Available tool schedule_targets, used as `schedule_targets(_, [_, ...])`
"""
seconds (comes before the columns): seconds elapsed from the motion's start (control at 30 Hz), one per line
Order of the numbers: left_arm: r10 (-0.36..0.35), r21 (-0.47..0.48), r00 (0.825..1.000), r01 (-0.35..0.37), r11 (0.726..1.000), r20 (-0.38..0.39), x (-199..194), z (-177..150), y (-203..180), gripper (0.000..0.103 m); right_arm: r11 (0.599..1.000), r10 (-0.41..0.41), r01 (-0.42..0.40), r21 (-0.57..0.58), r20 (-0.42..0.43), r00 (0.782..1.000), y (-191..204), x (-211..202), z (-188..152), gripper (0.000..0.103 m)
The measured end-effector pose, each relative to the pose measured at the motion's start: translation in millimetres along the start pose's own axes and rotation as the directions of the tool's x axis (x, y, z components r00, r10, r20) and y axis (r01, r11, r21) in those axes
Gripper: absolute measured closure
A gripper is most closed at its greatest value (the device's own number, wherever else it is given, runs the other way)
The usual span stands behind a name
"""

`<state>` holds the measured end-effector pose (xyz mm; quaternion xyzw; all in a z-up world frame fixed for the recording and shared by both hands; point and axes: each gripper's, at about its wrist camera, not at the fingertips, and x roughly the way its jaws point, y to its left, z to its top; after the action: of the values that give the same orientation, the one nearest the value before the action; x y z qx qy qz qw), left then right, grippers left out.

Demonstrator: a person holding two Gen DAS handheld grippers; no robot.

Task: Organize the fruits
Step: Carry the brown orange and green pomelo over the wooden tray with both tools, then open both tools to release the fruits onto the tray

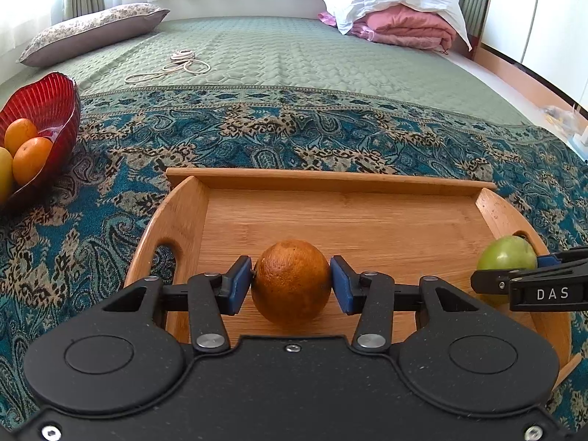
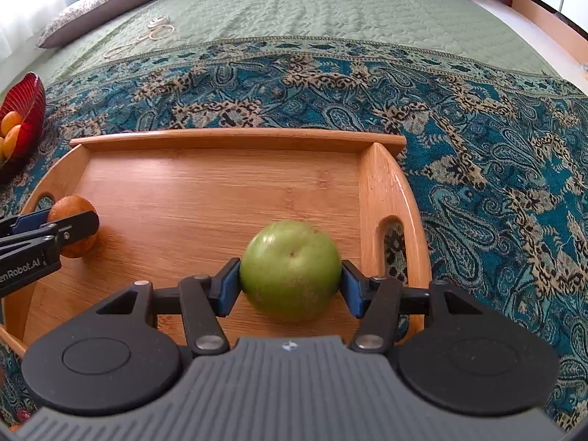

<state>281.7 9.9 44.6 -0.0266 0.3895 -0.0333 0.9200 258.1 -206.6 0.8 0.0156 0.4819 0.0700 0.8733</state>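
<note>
Your left gripper sits low over the wooden tray with the dark orange straight ahead between its blue pads. The left pad touches the peel; on the right you can see a thin gap, so the grip looks loose, and whether it truly presses is hard to tell. The orange rests on the tray floor.

Your right gripper has the green apple between its pads, both of which lie against the skin, with the apple sitting on the tray floor next to the tray's right handle slot. The apple's outline is a little blurred.

From the left gripper, the red glass bowl lies far off to the left on the patterned blanket, holding two bright oranges and a yellowish fruit at the frame's edge. Further ahead on the green quilt are a coiled cord, a floral pillow and folded pink bedding
</note>
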Motion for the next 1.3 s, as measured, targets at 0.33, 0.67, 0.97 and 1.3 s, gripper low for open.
schedule_targets(0.33, [0.007,0.025,1.0,-0.007,1.0,0.002,-1,-4,-3,0.04,1.0,0.016,-0.017,0.005,0.019,1.0,-3,-9,-2,0.037])
schedule_targets(0.67, [0.007,0.066,0.999,-0.009,0.998,0.031,-7,-8,-6,0.014,0.999,0.046,-0.047,0.014,0.062,0.997,-8,-22,-11,0.031])
schedule_targets(0.97, [0.017,0.101,0.996,-0.025,0.995,0.084,-28,-21,-10,0.006,0.994,0.106,-0.11,0.017,0.139,0.985,-14,-43,-30,0.019])
schedule_targets(1.3, [-0.023,0.119,0.99,0.006,0.993,0.141,-68,-51,-11,0.001,0.987,0.161,-0.158,-0.033,0.288,0.944,-12,-76,-66,0.014])
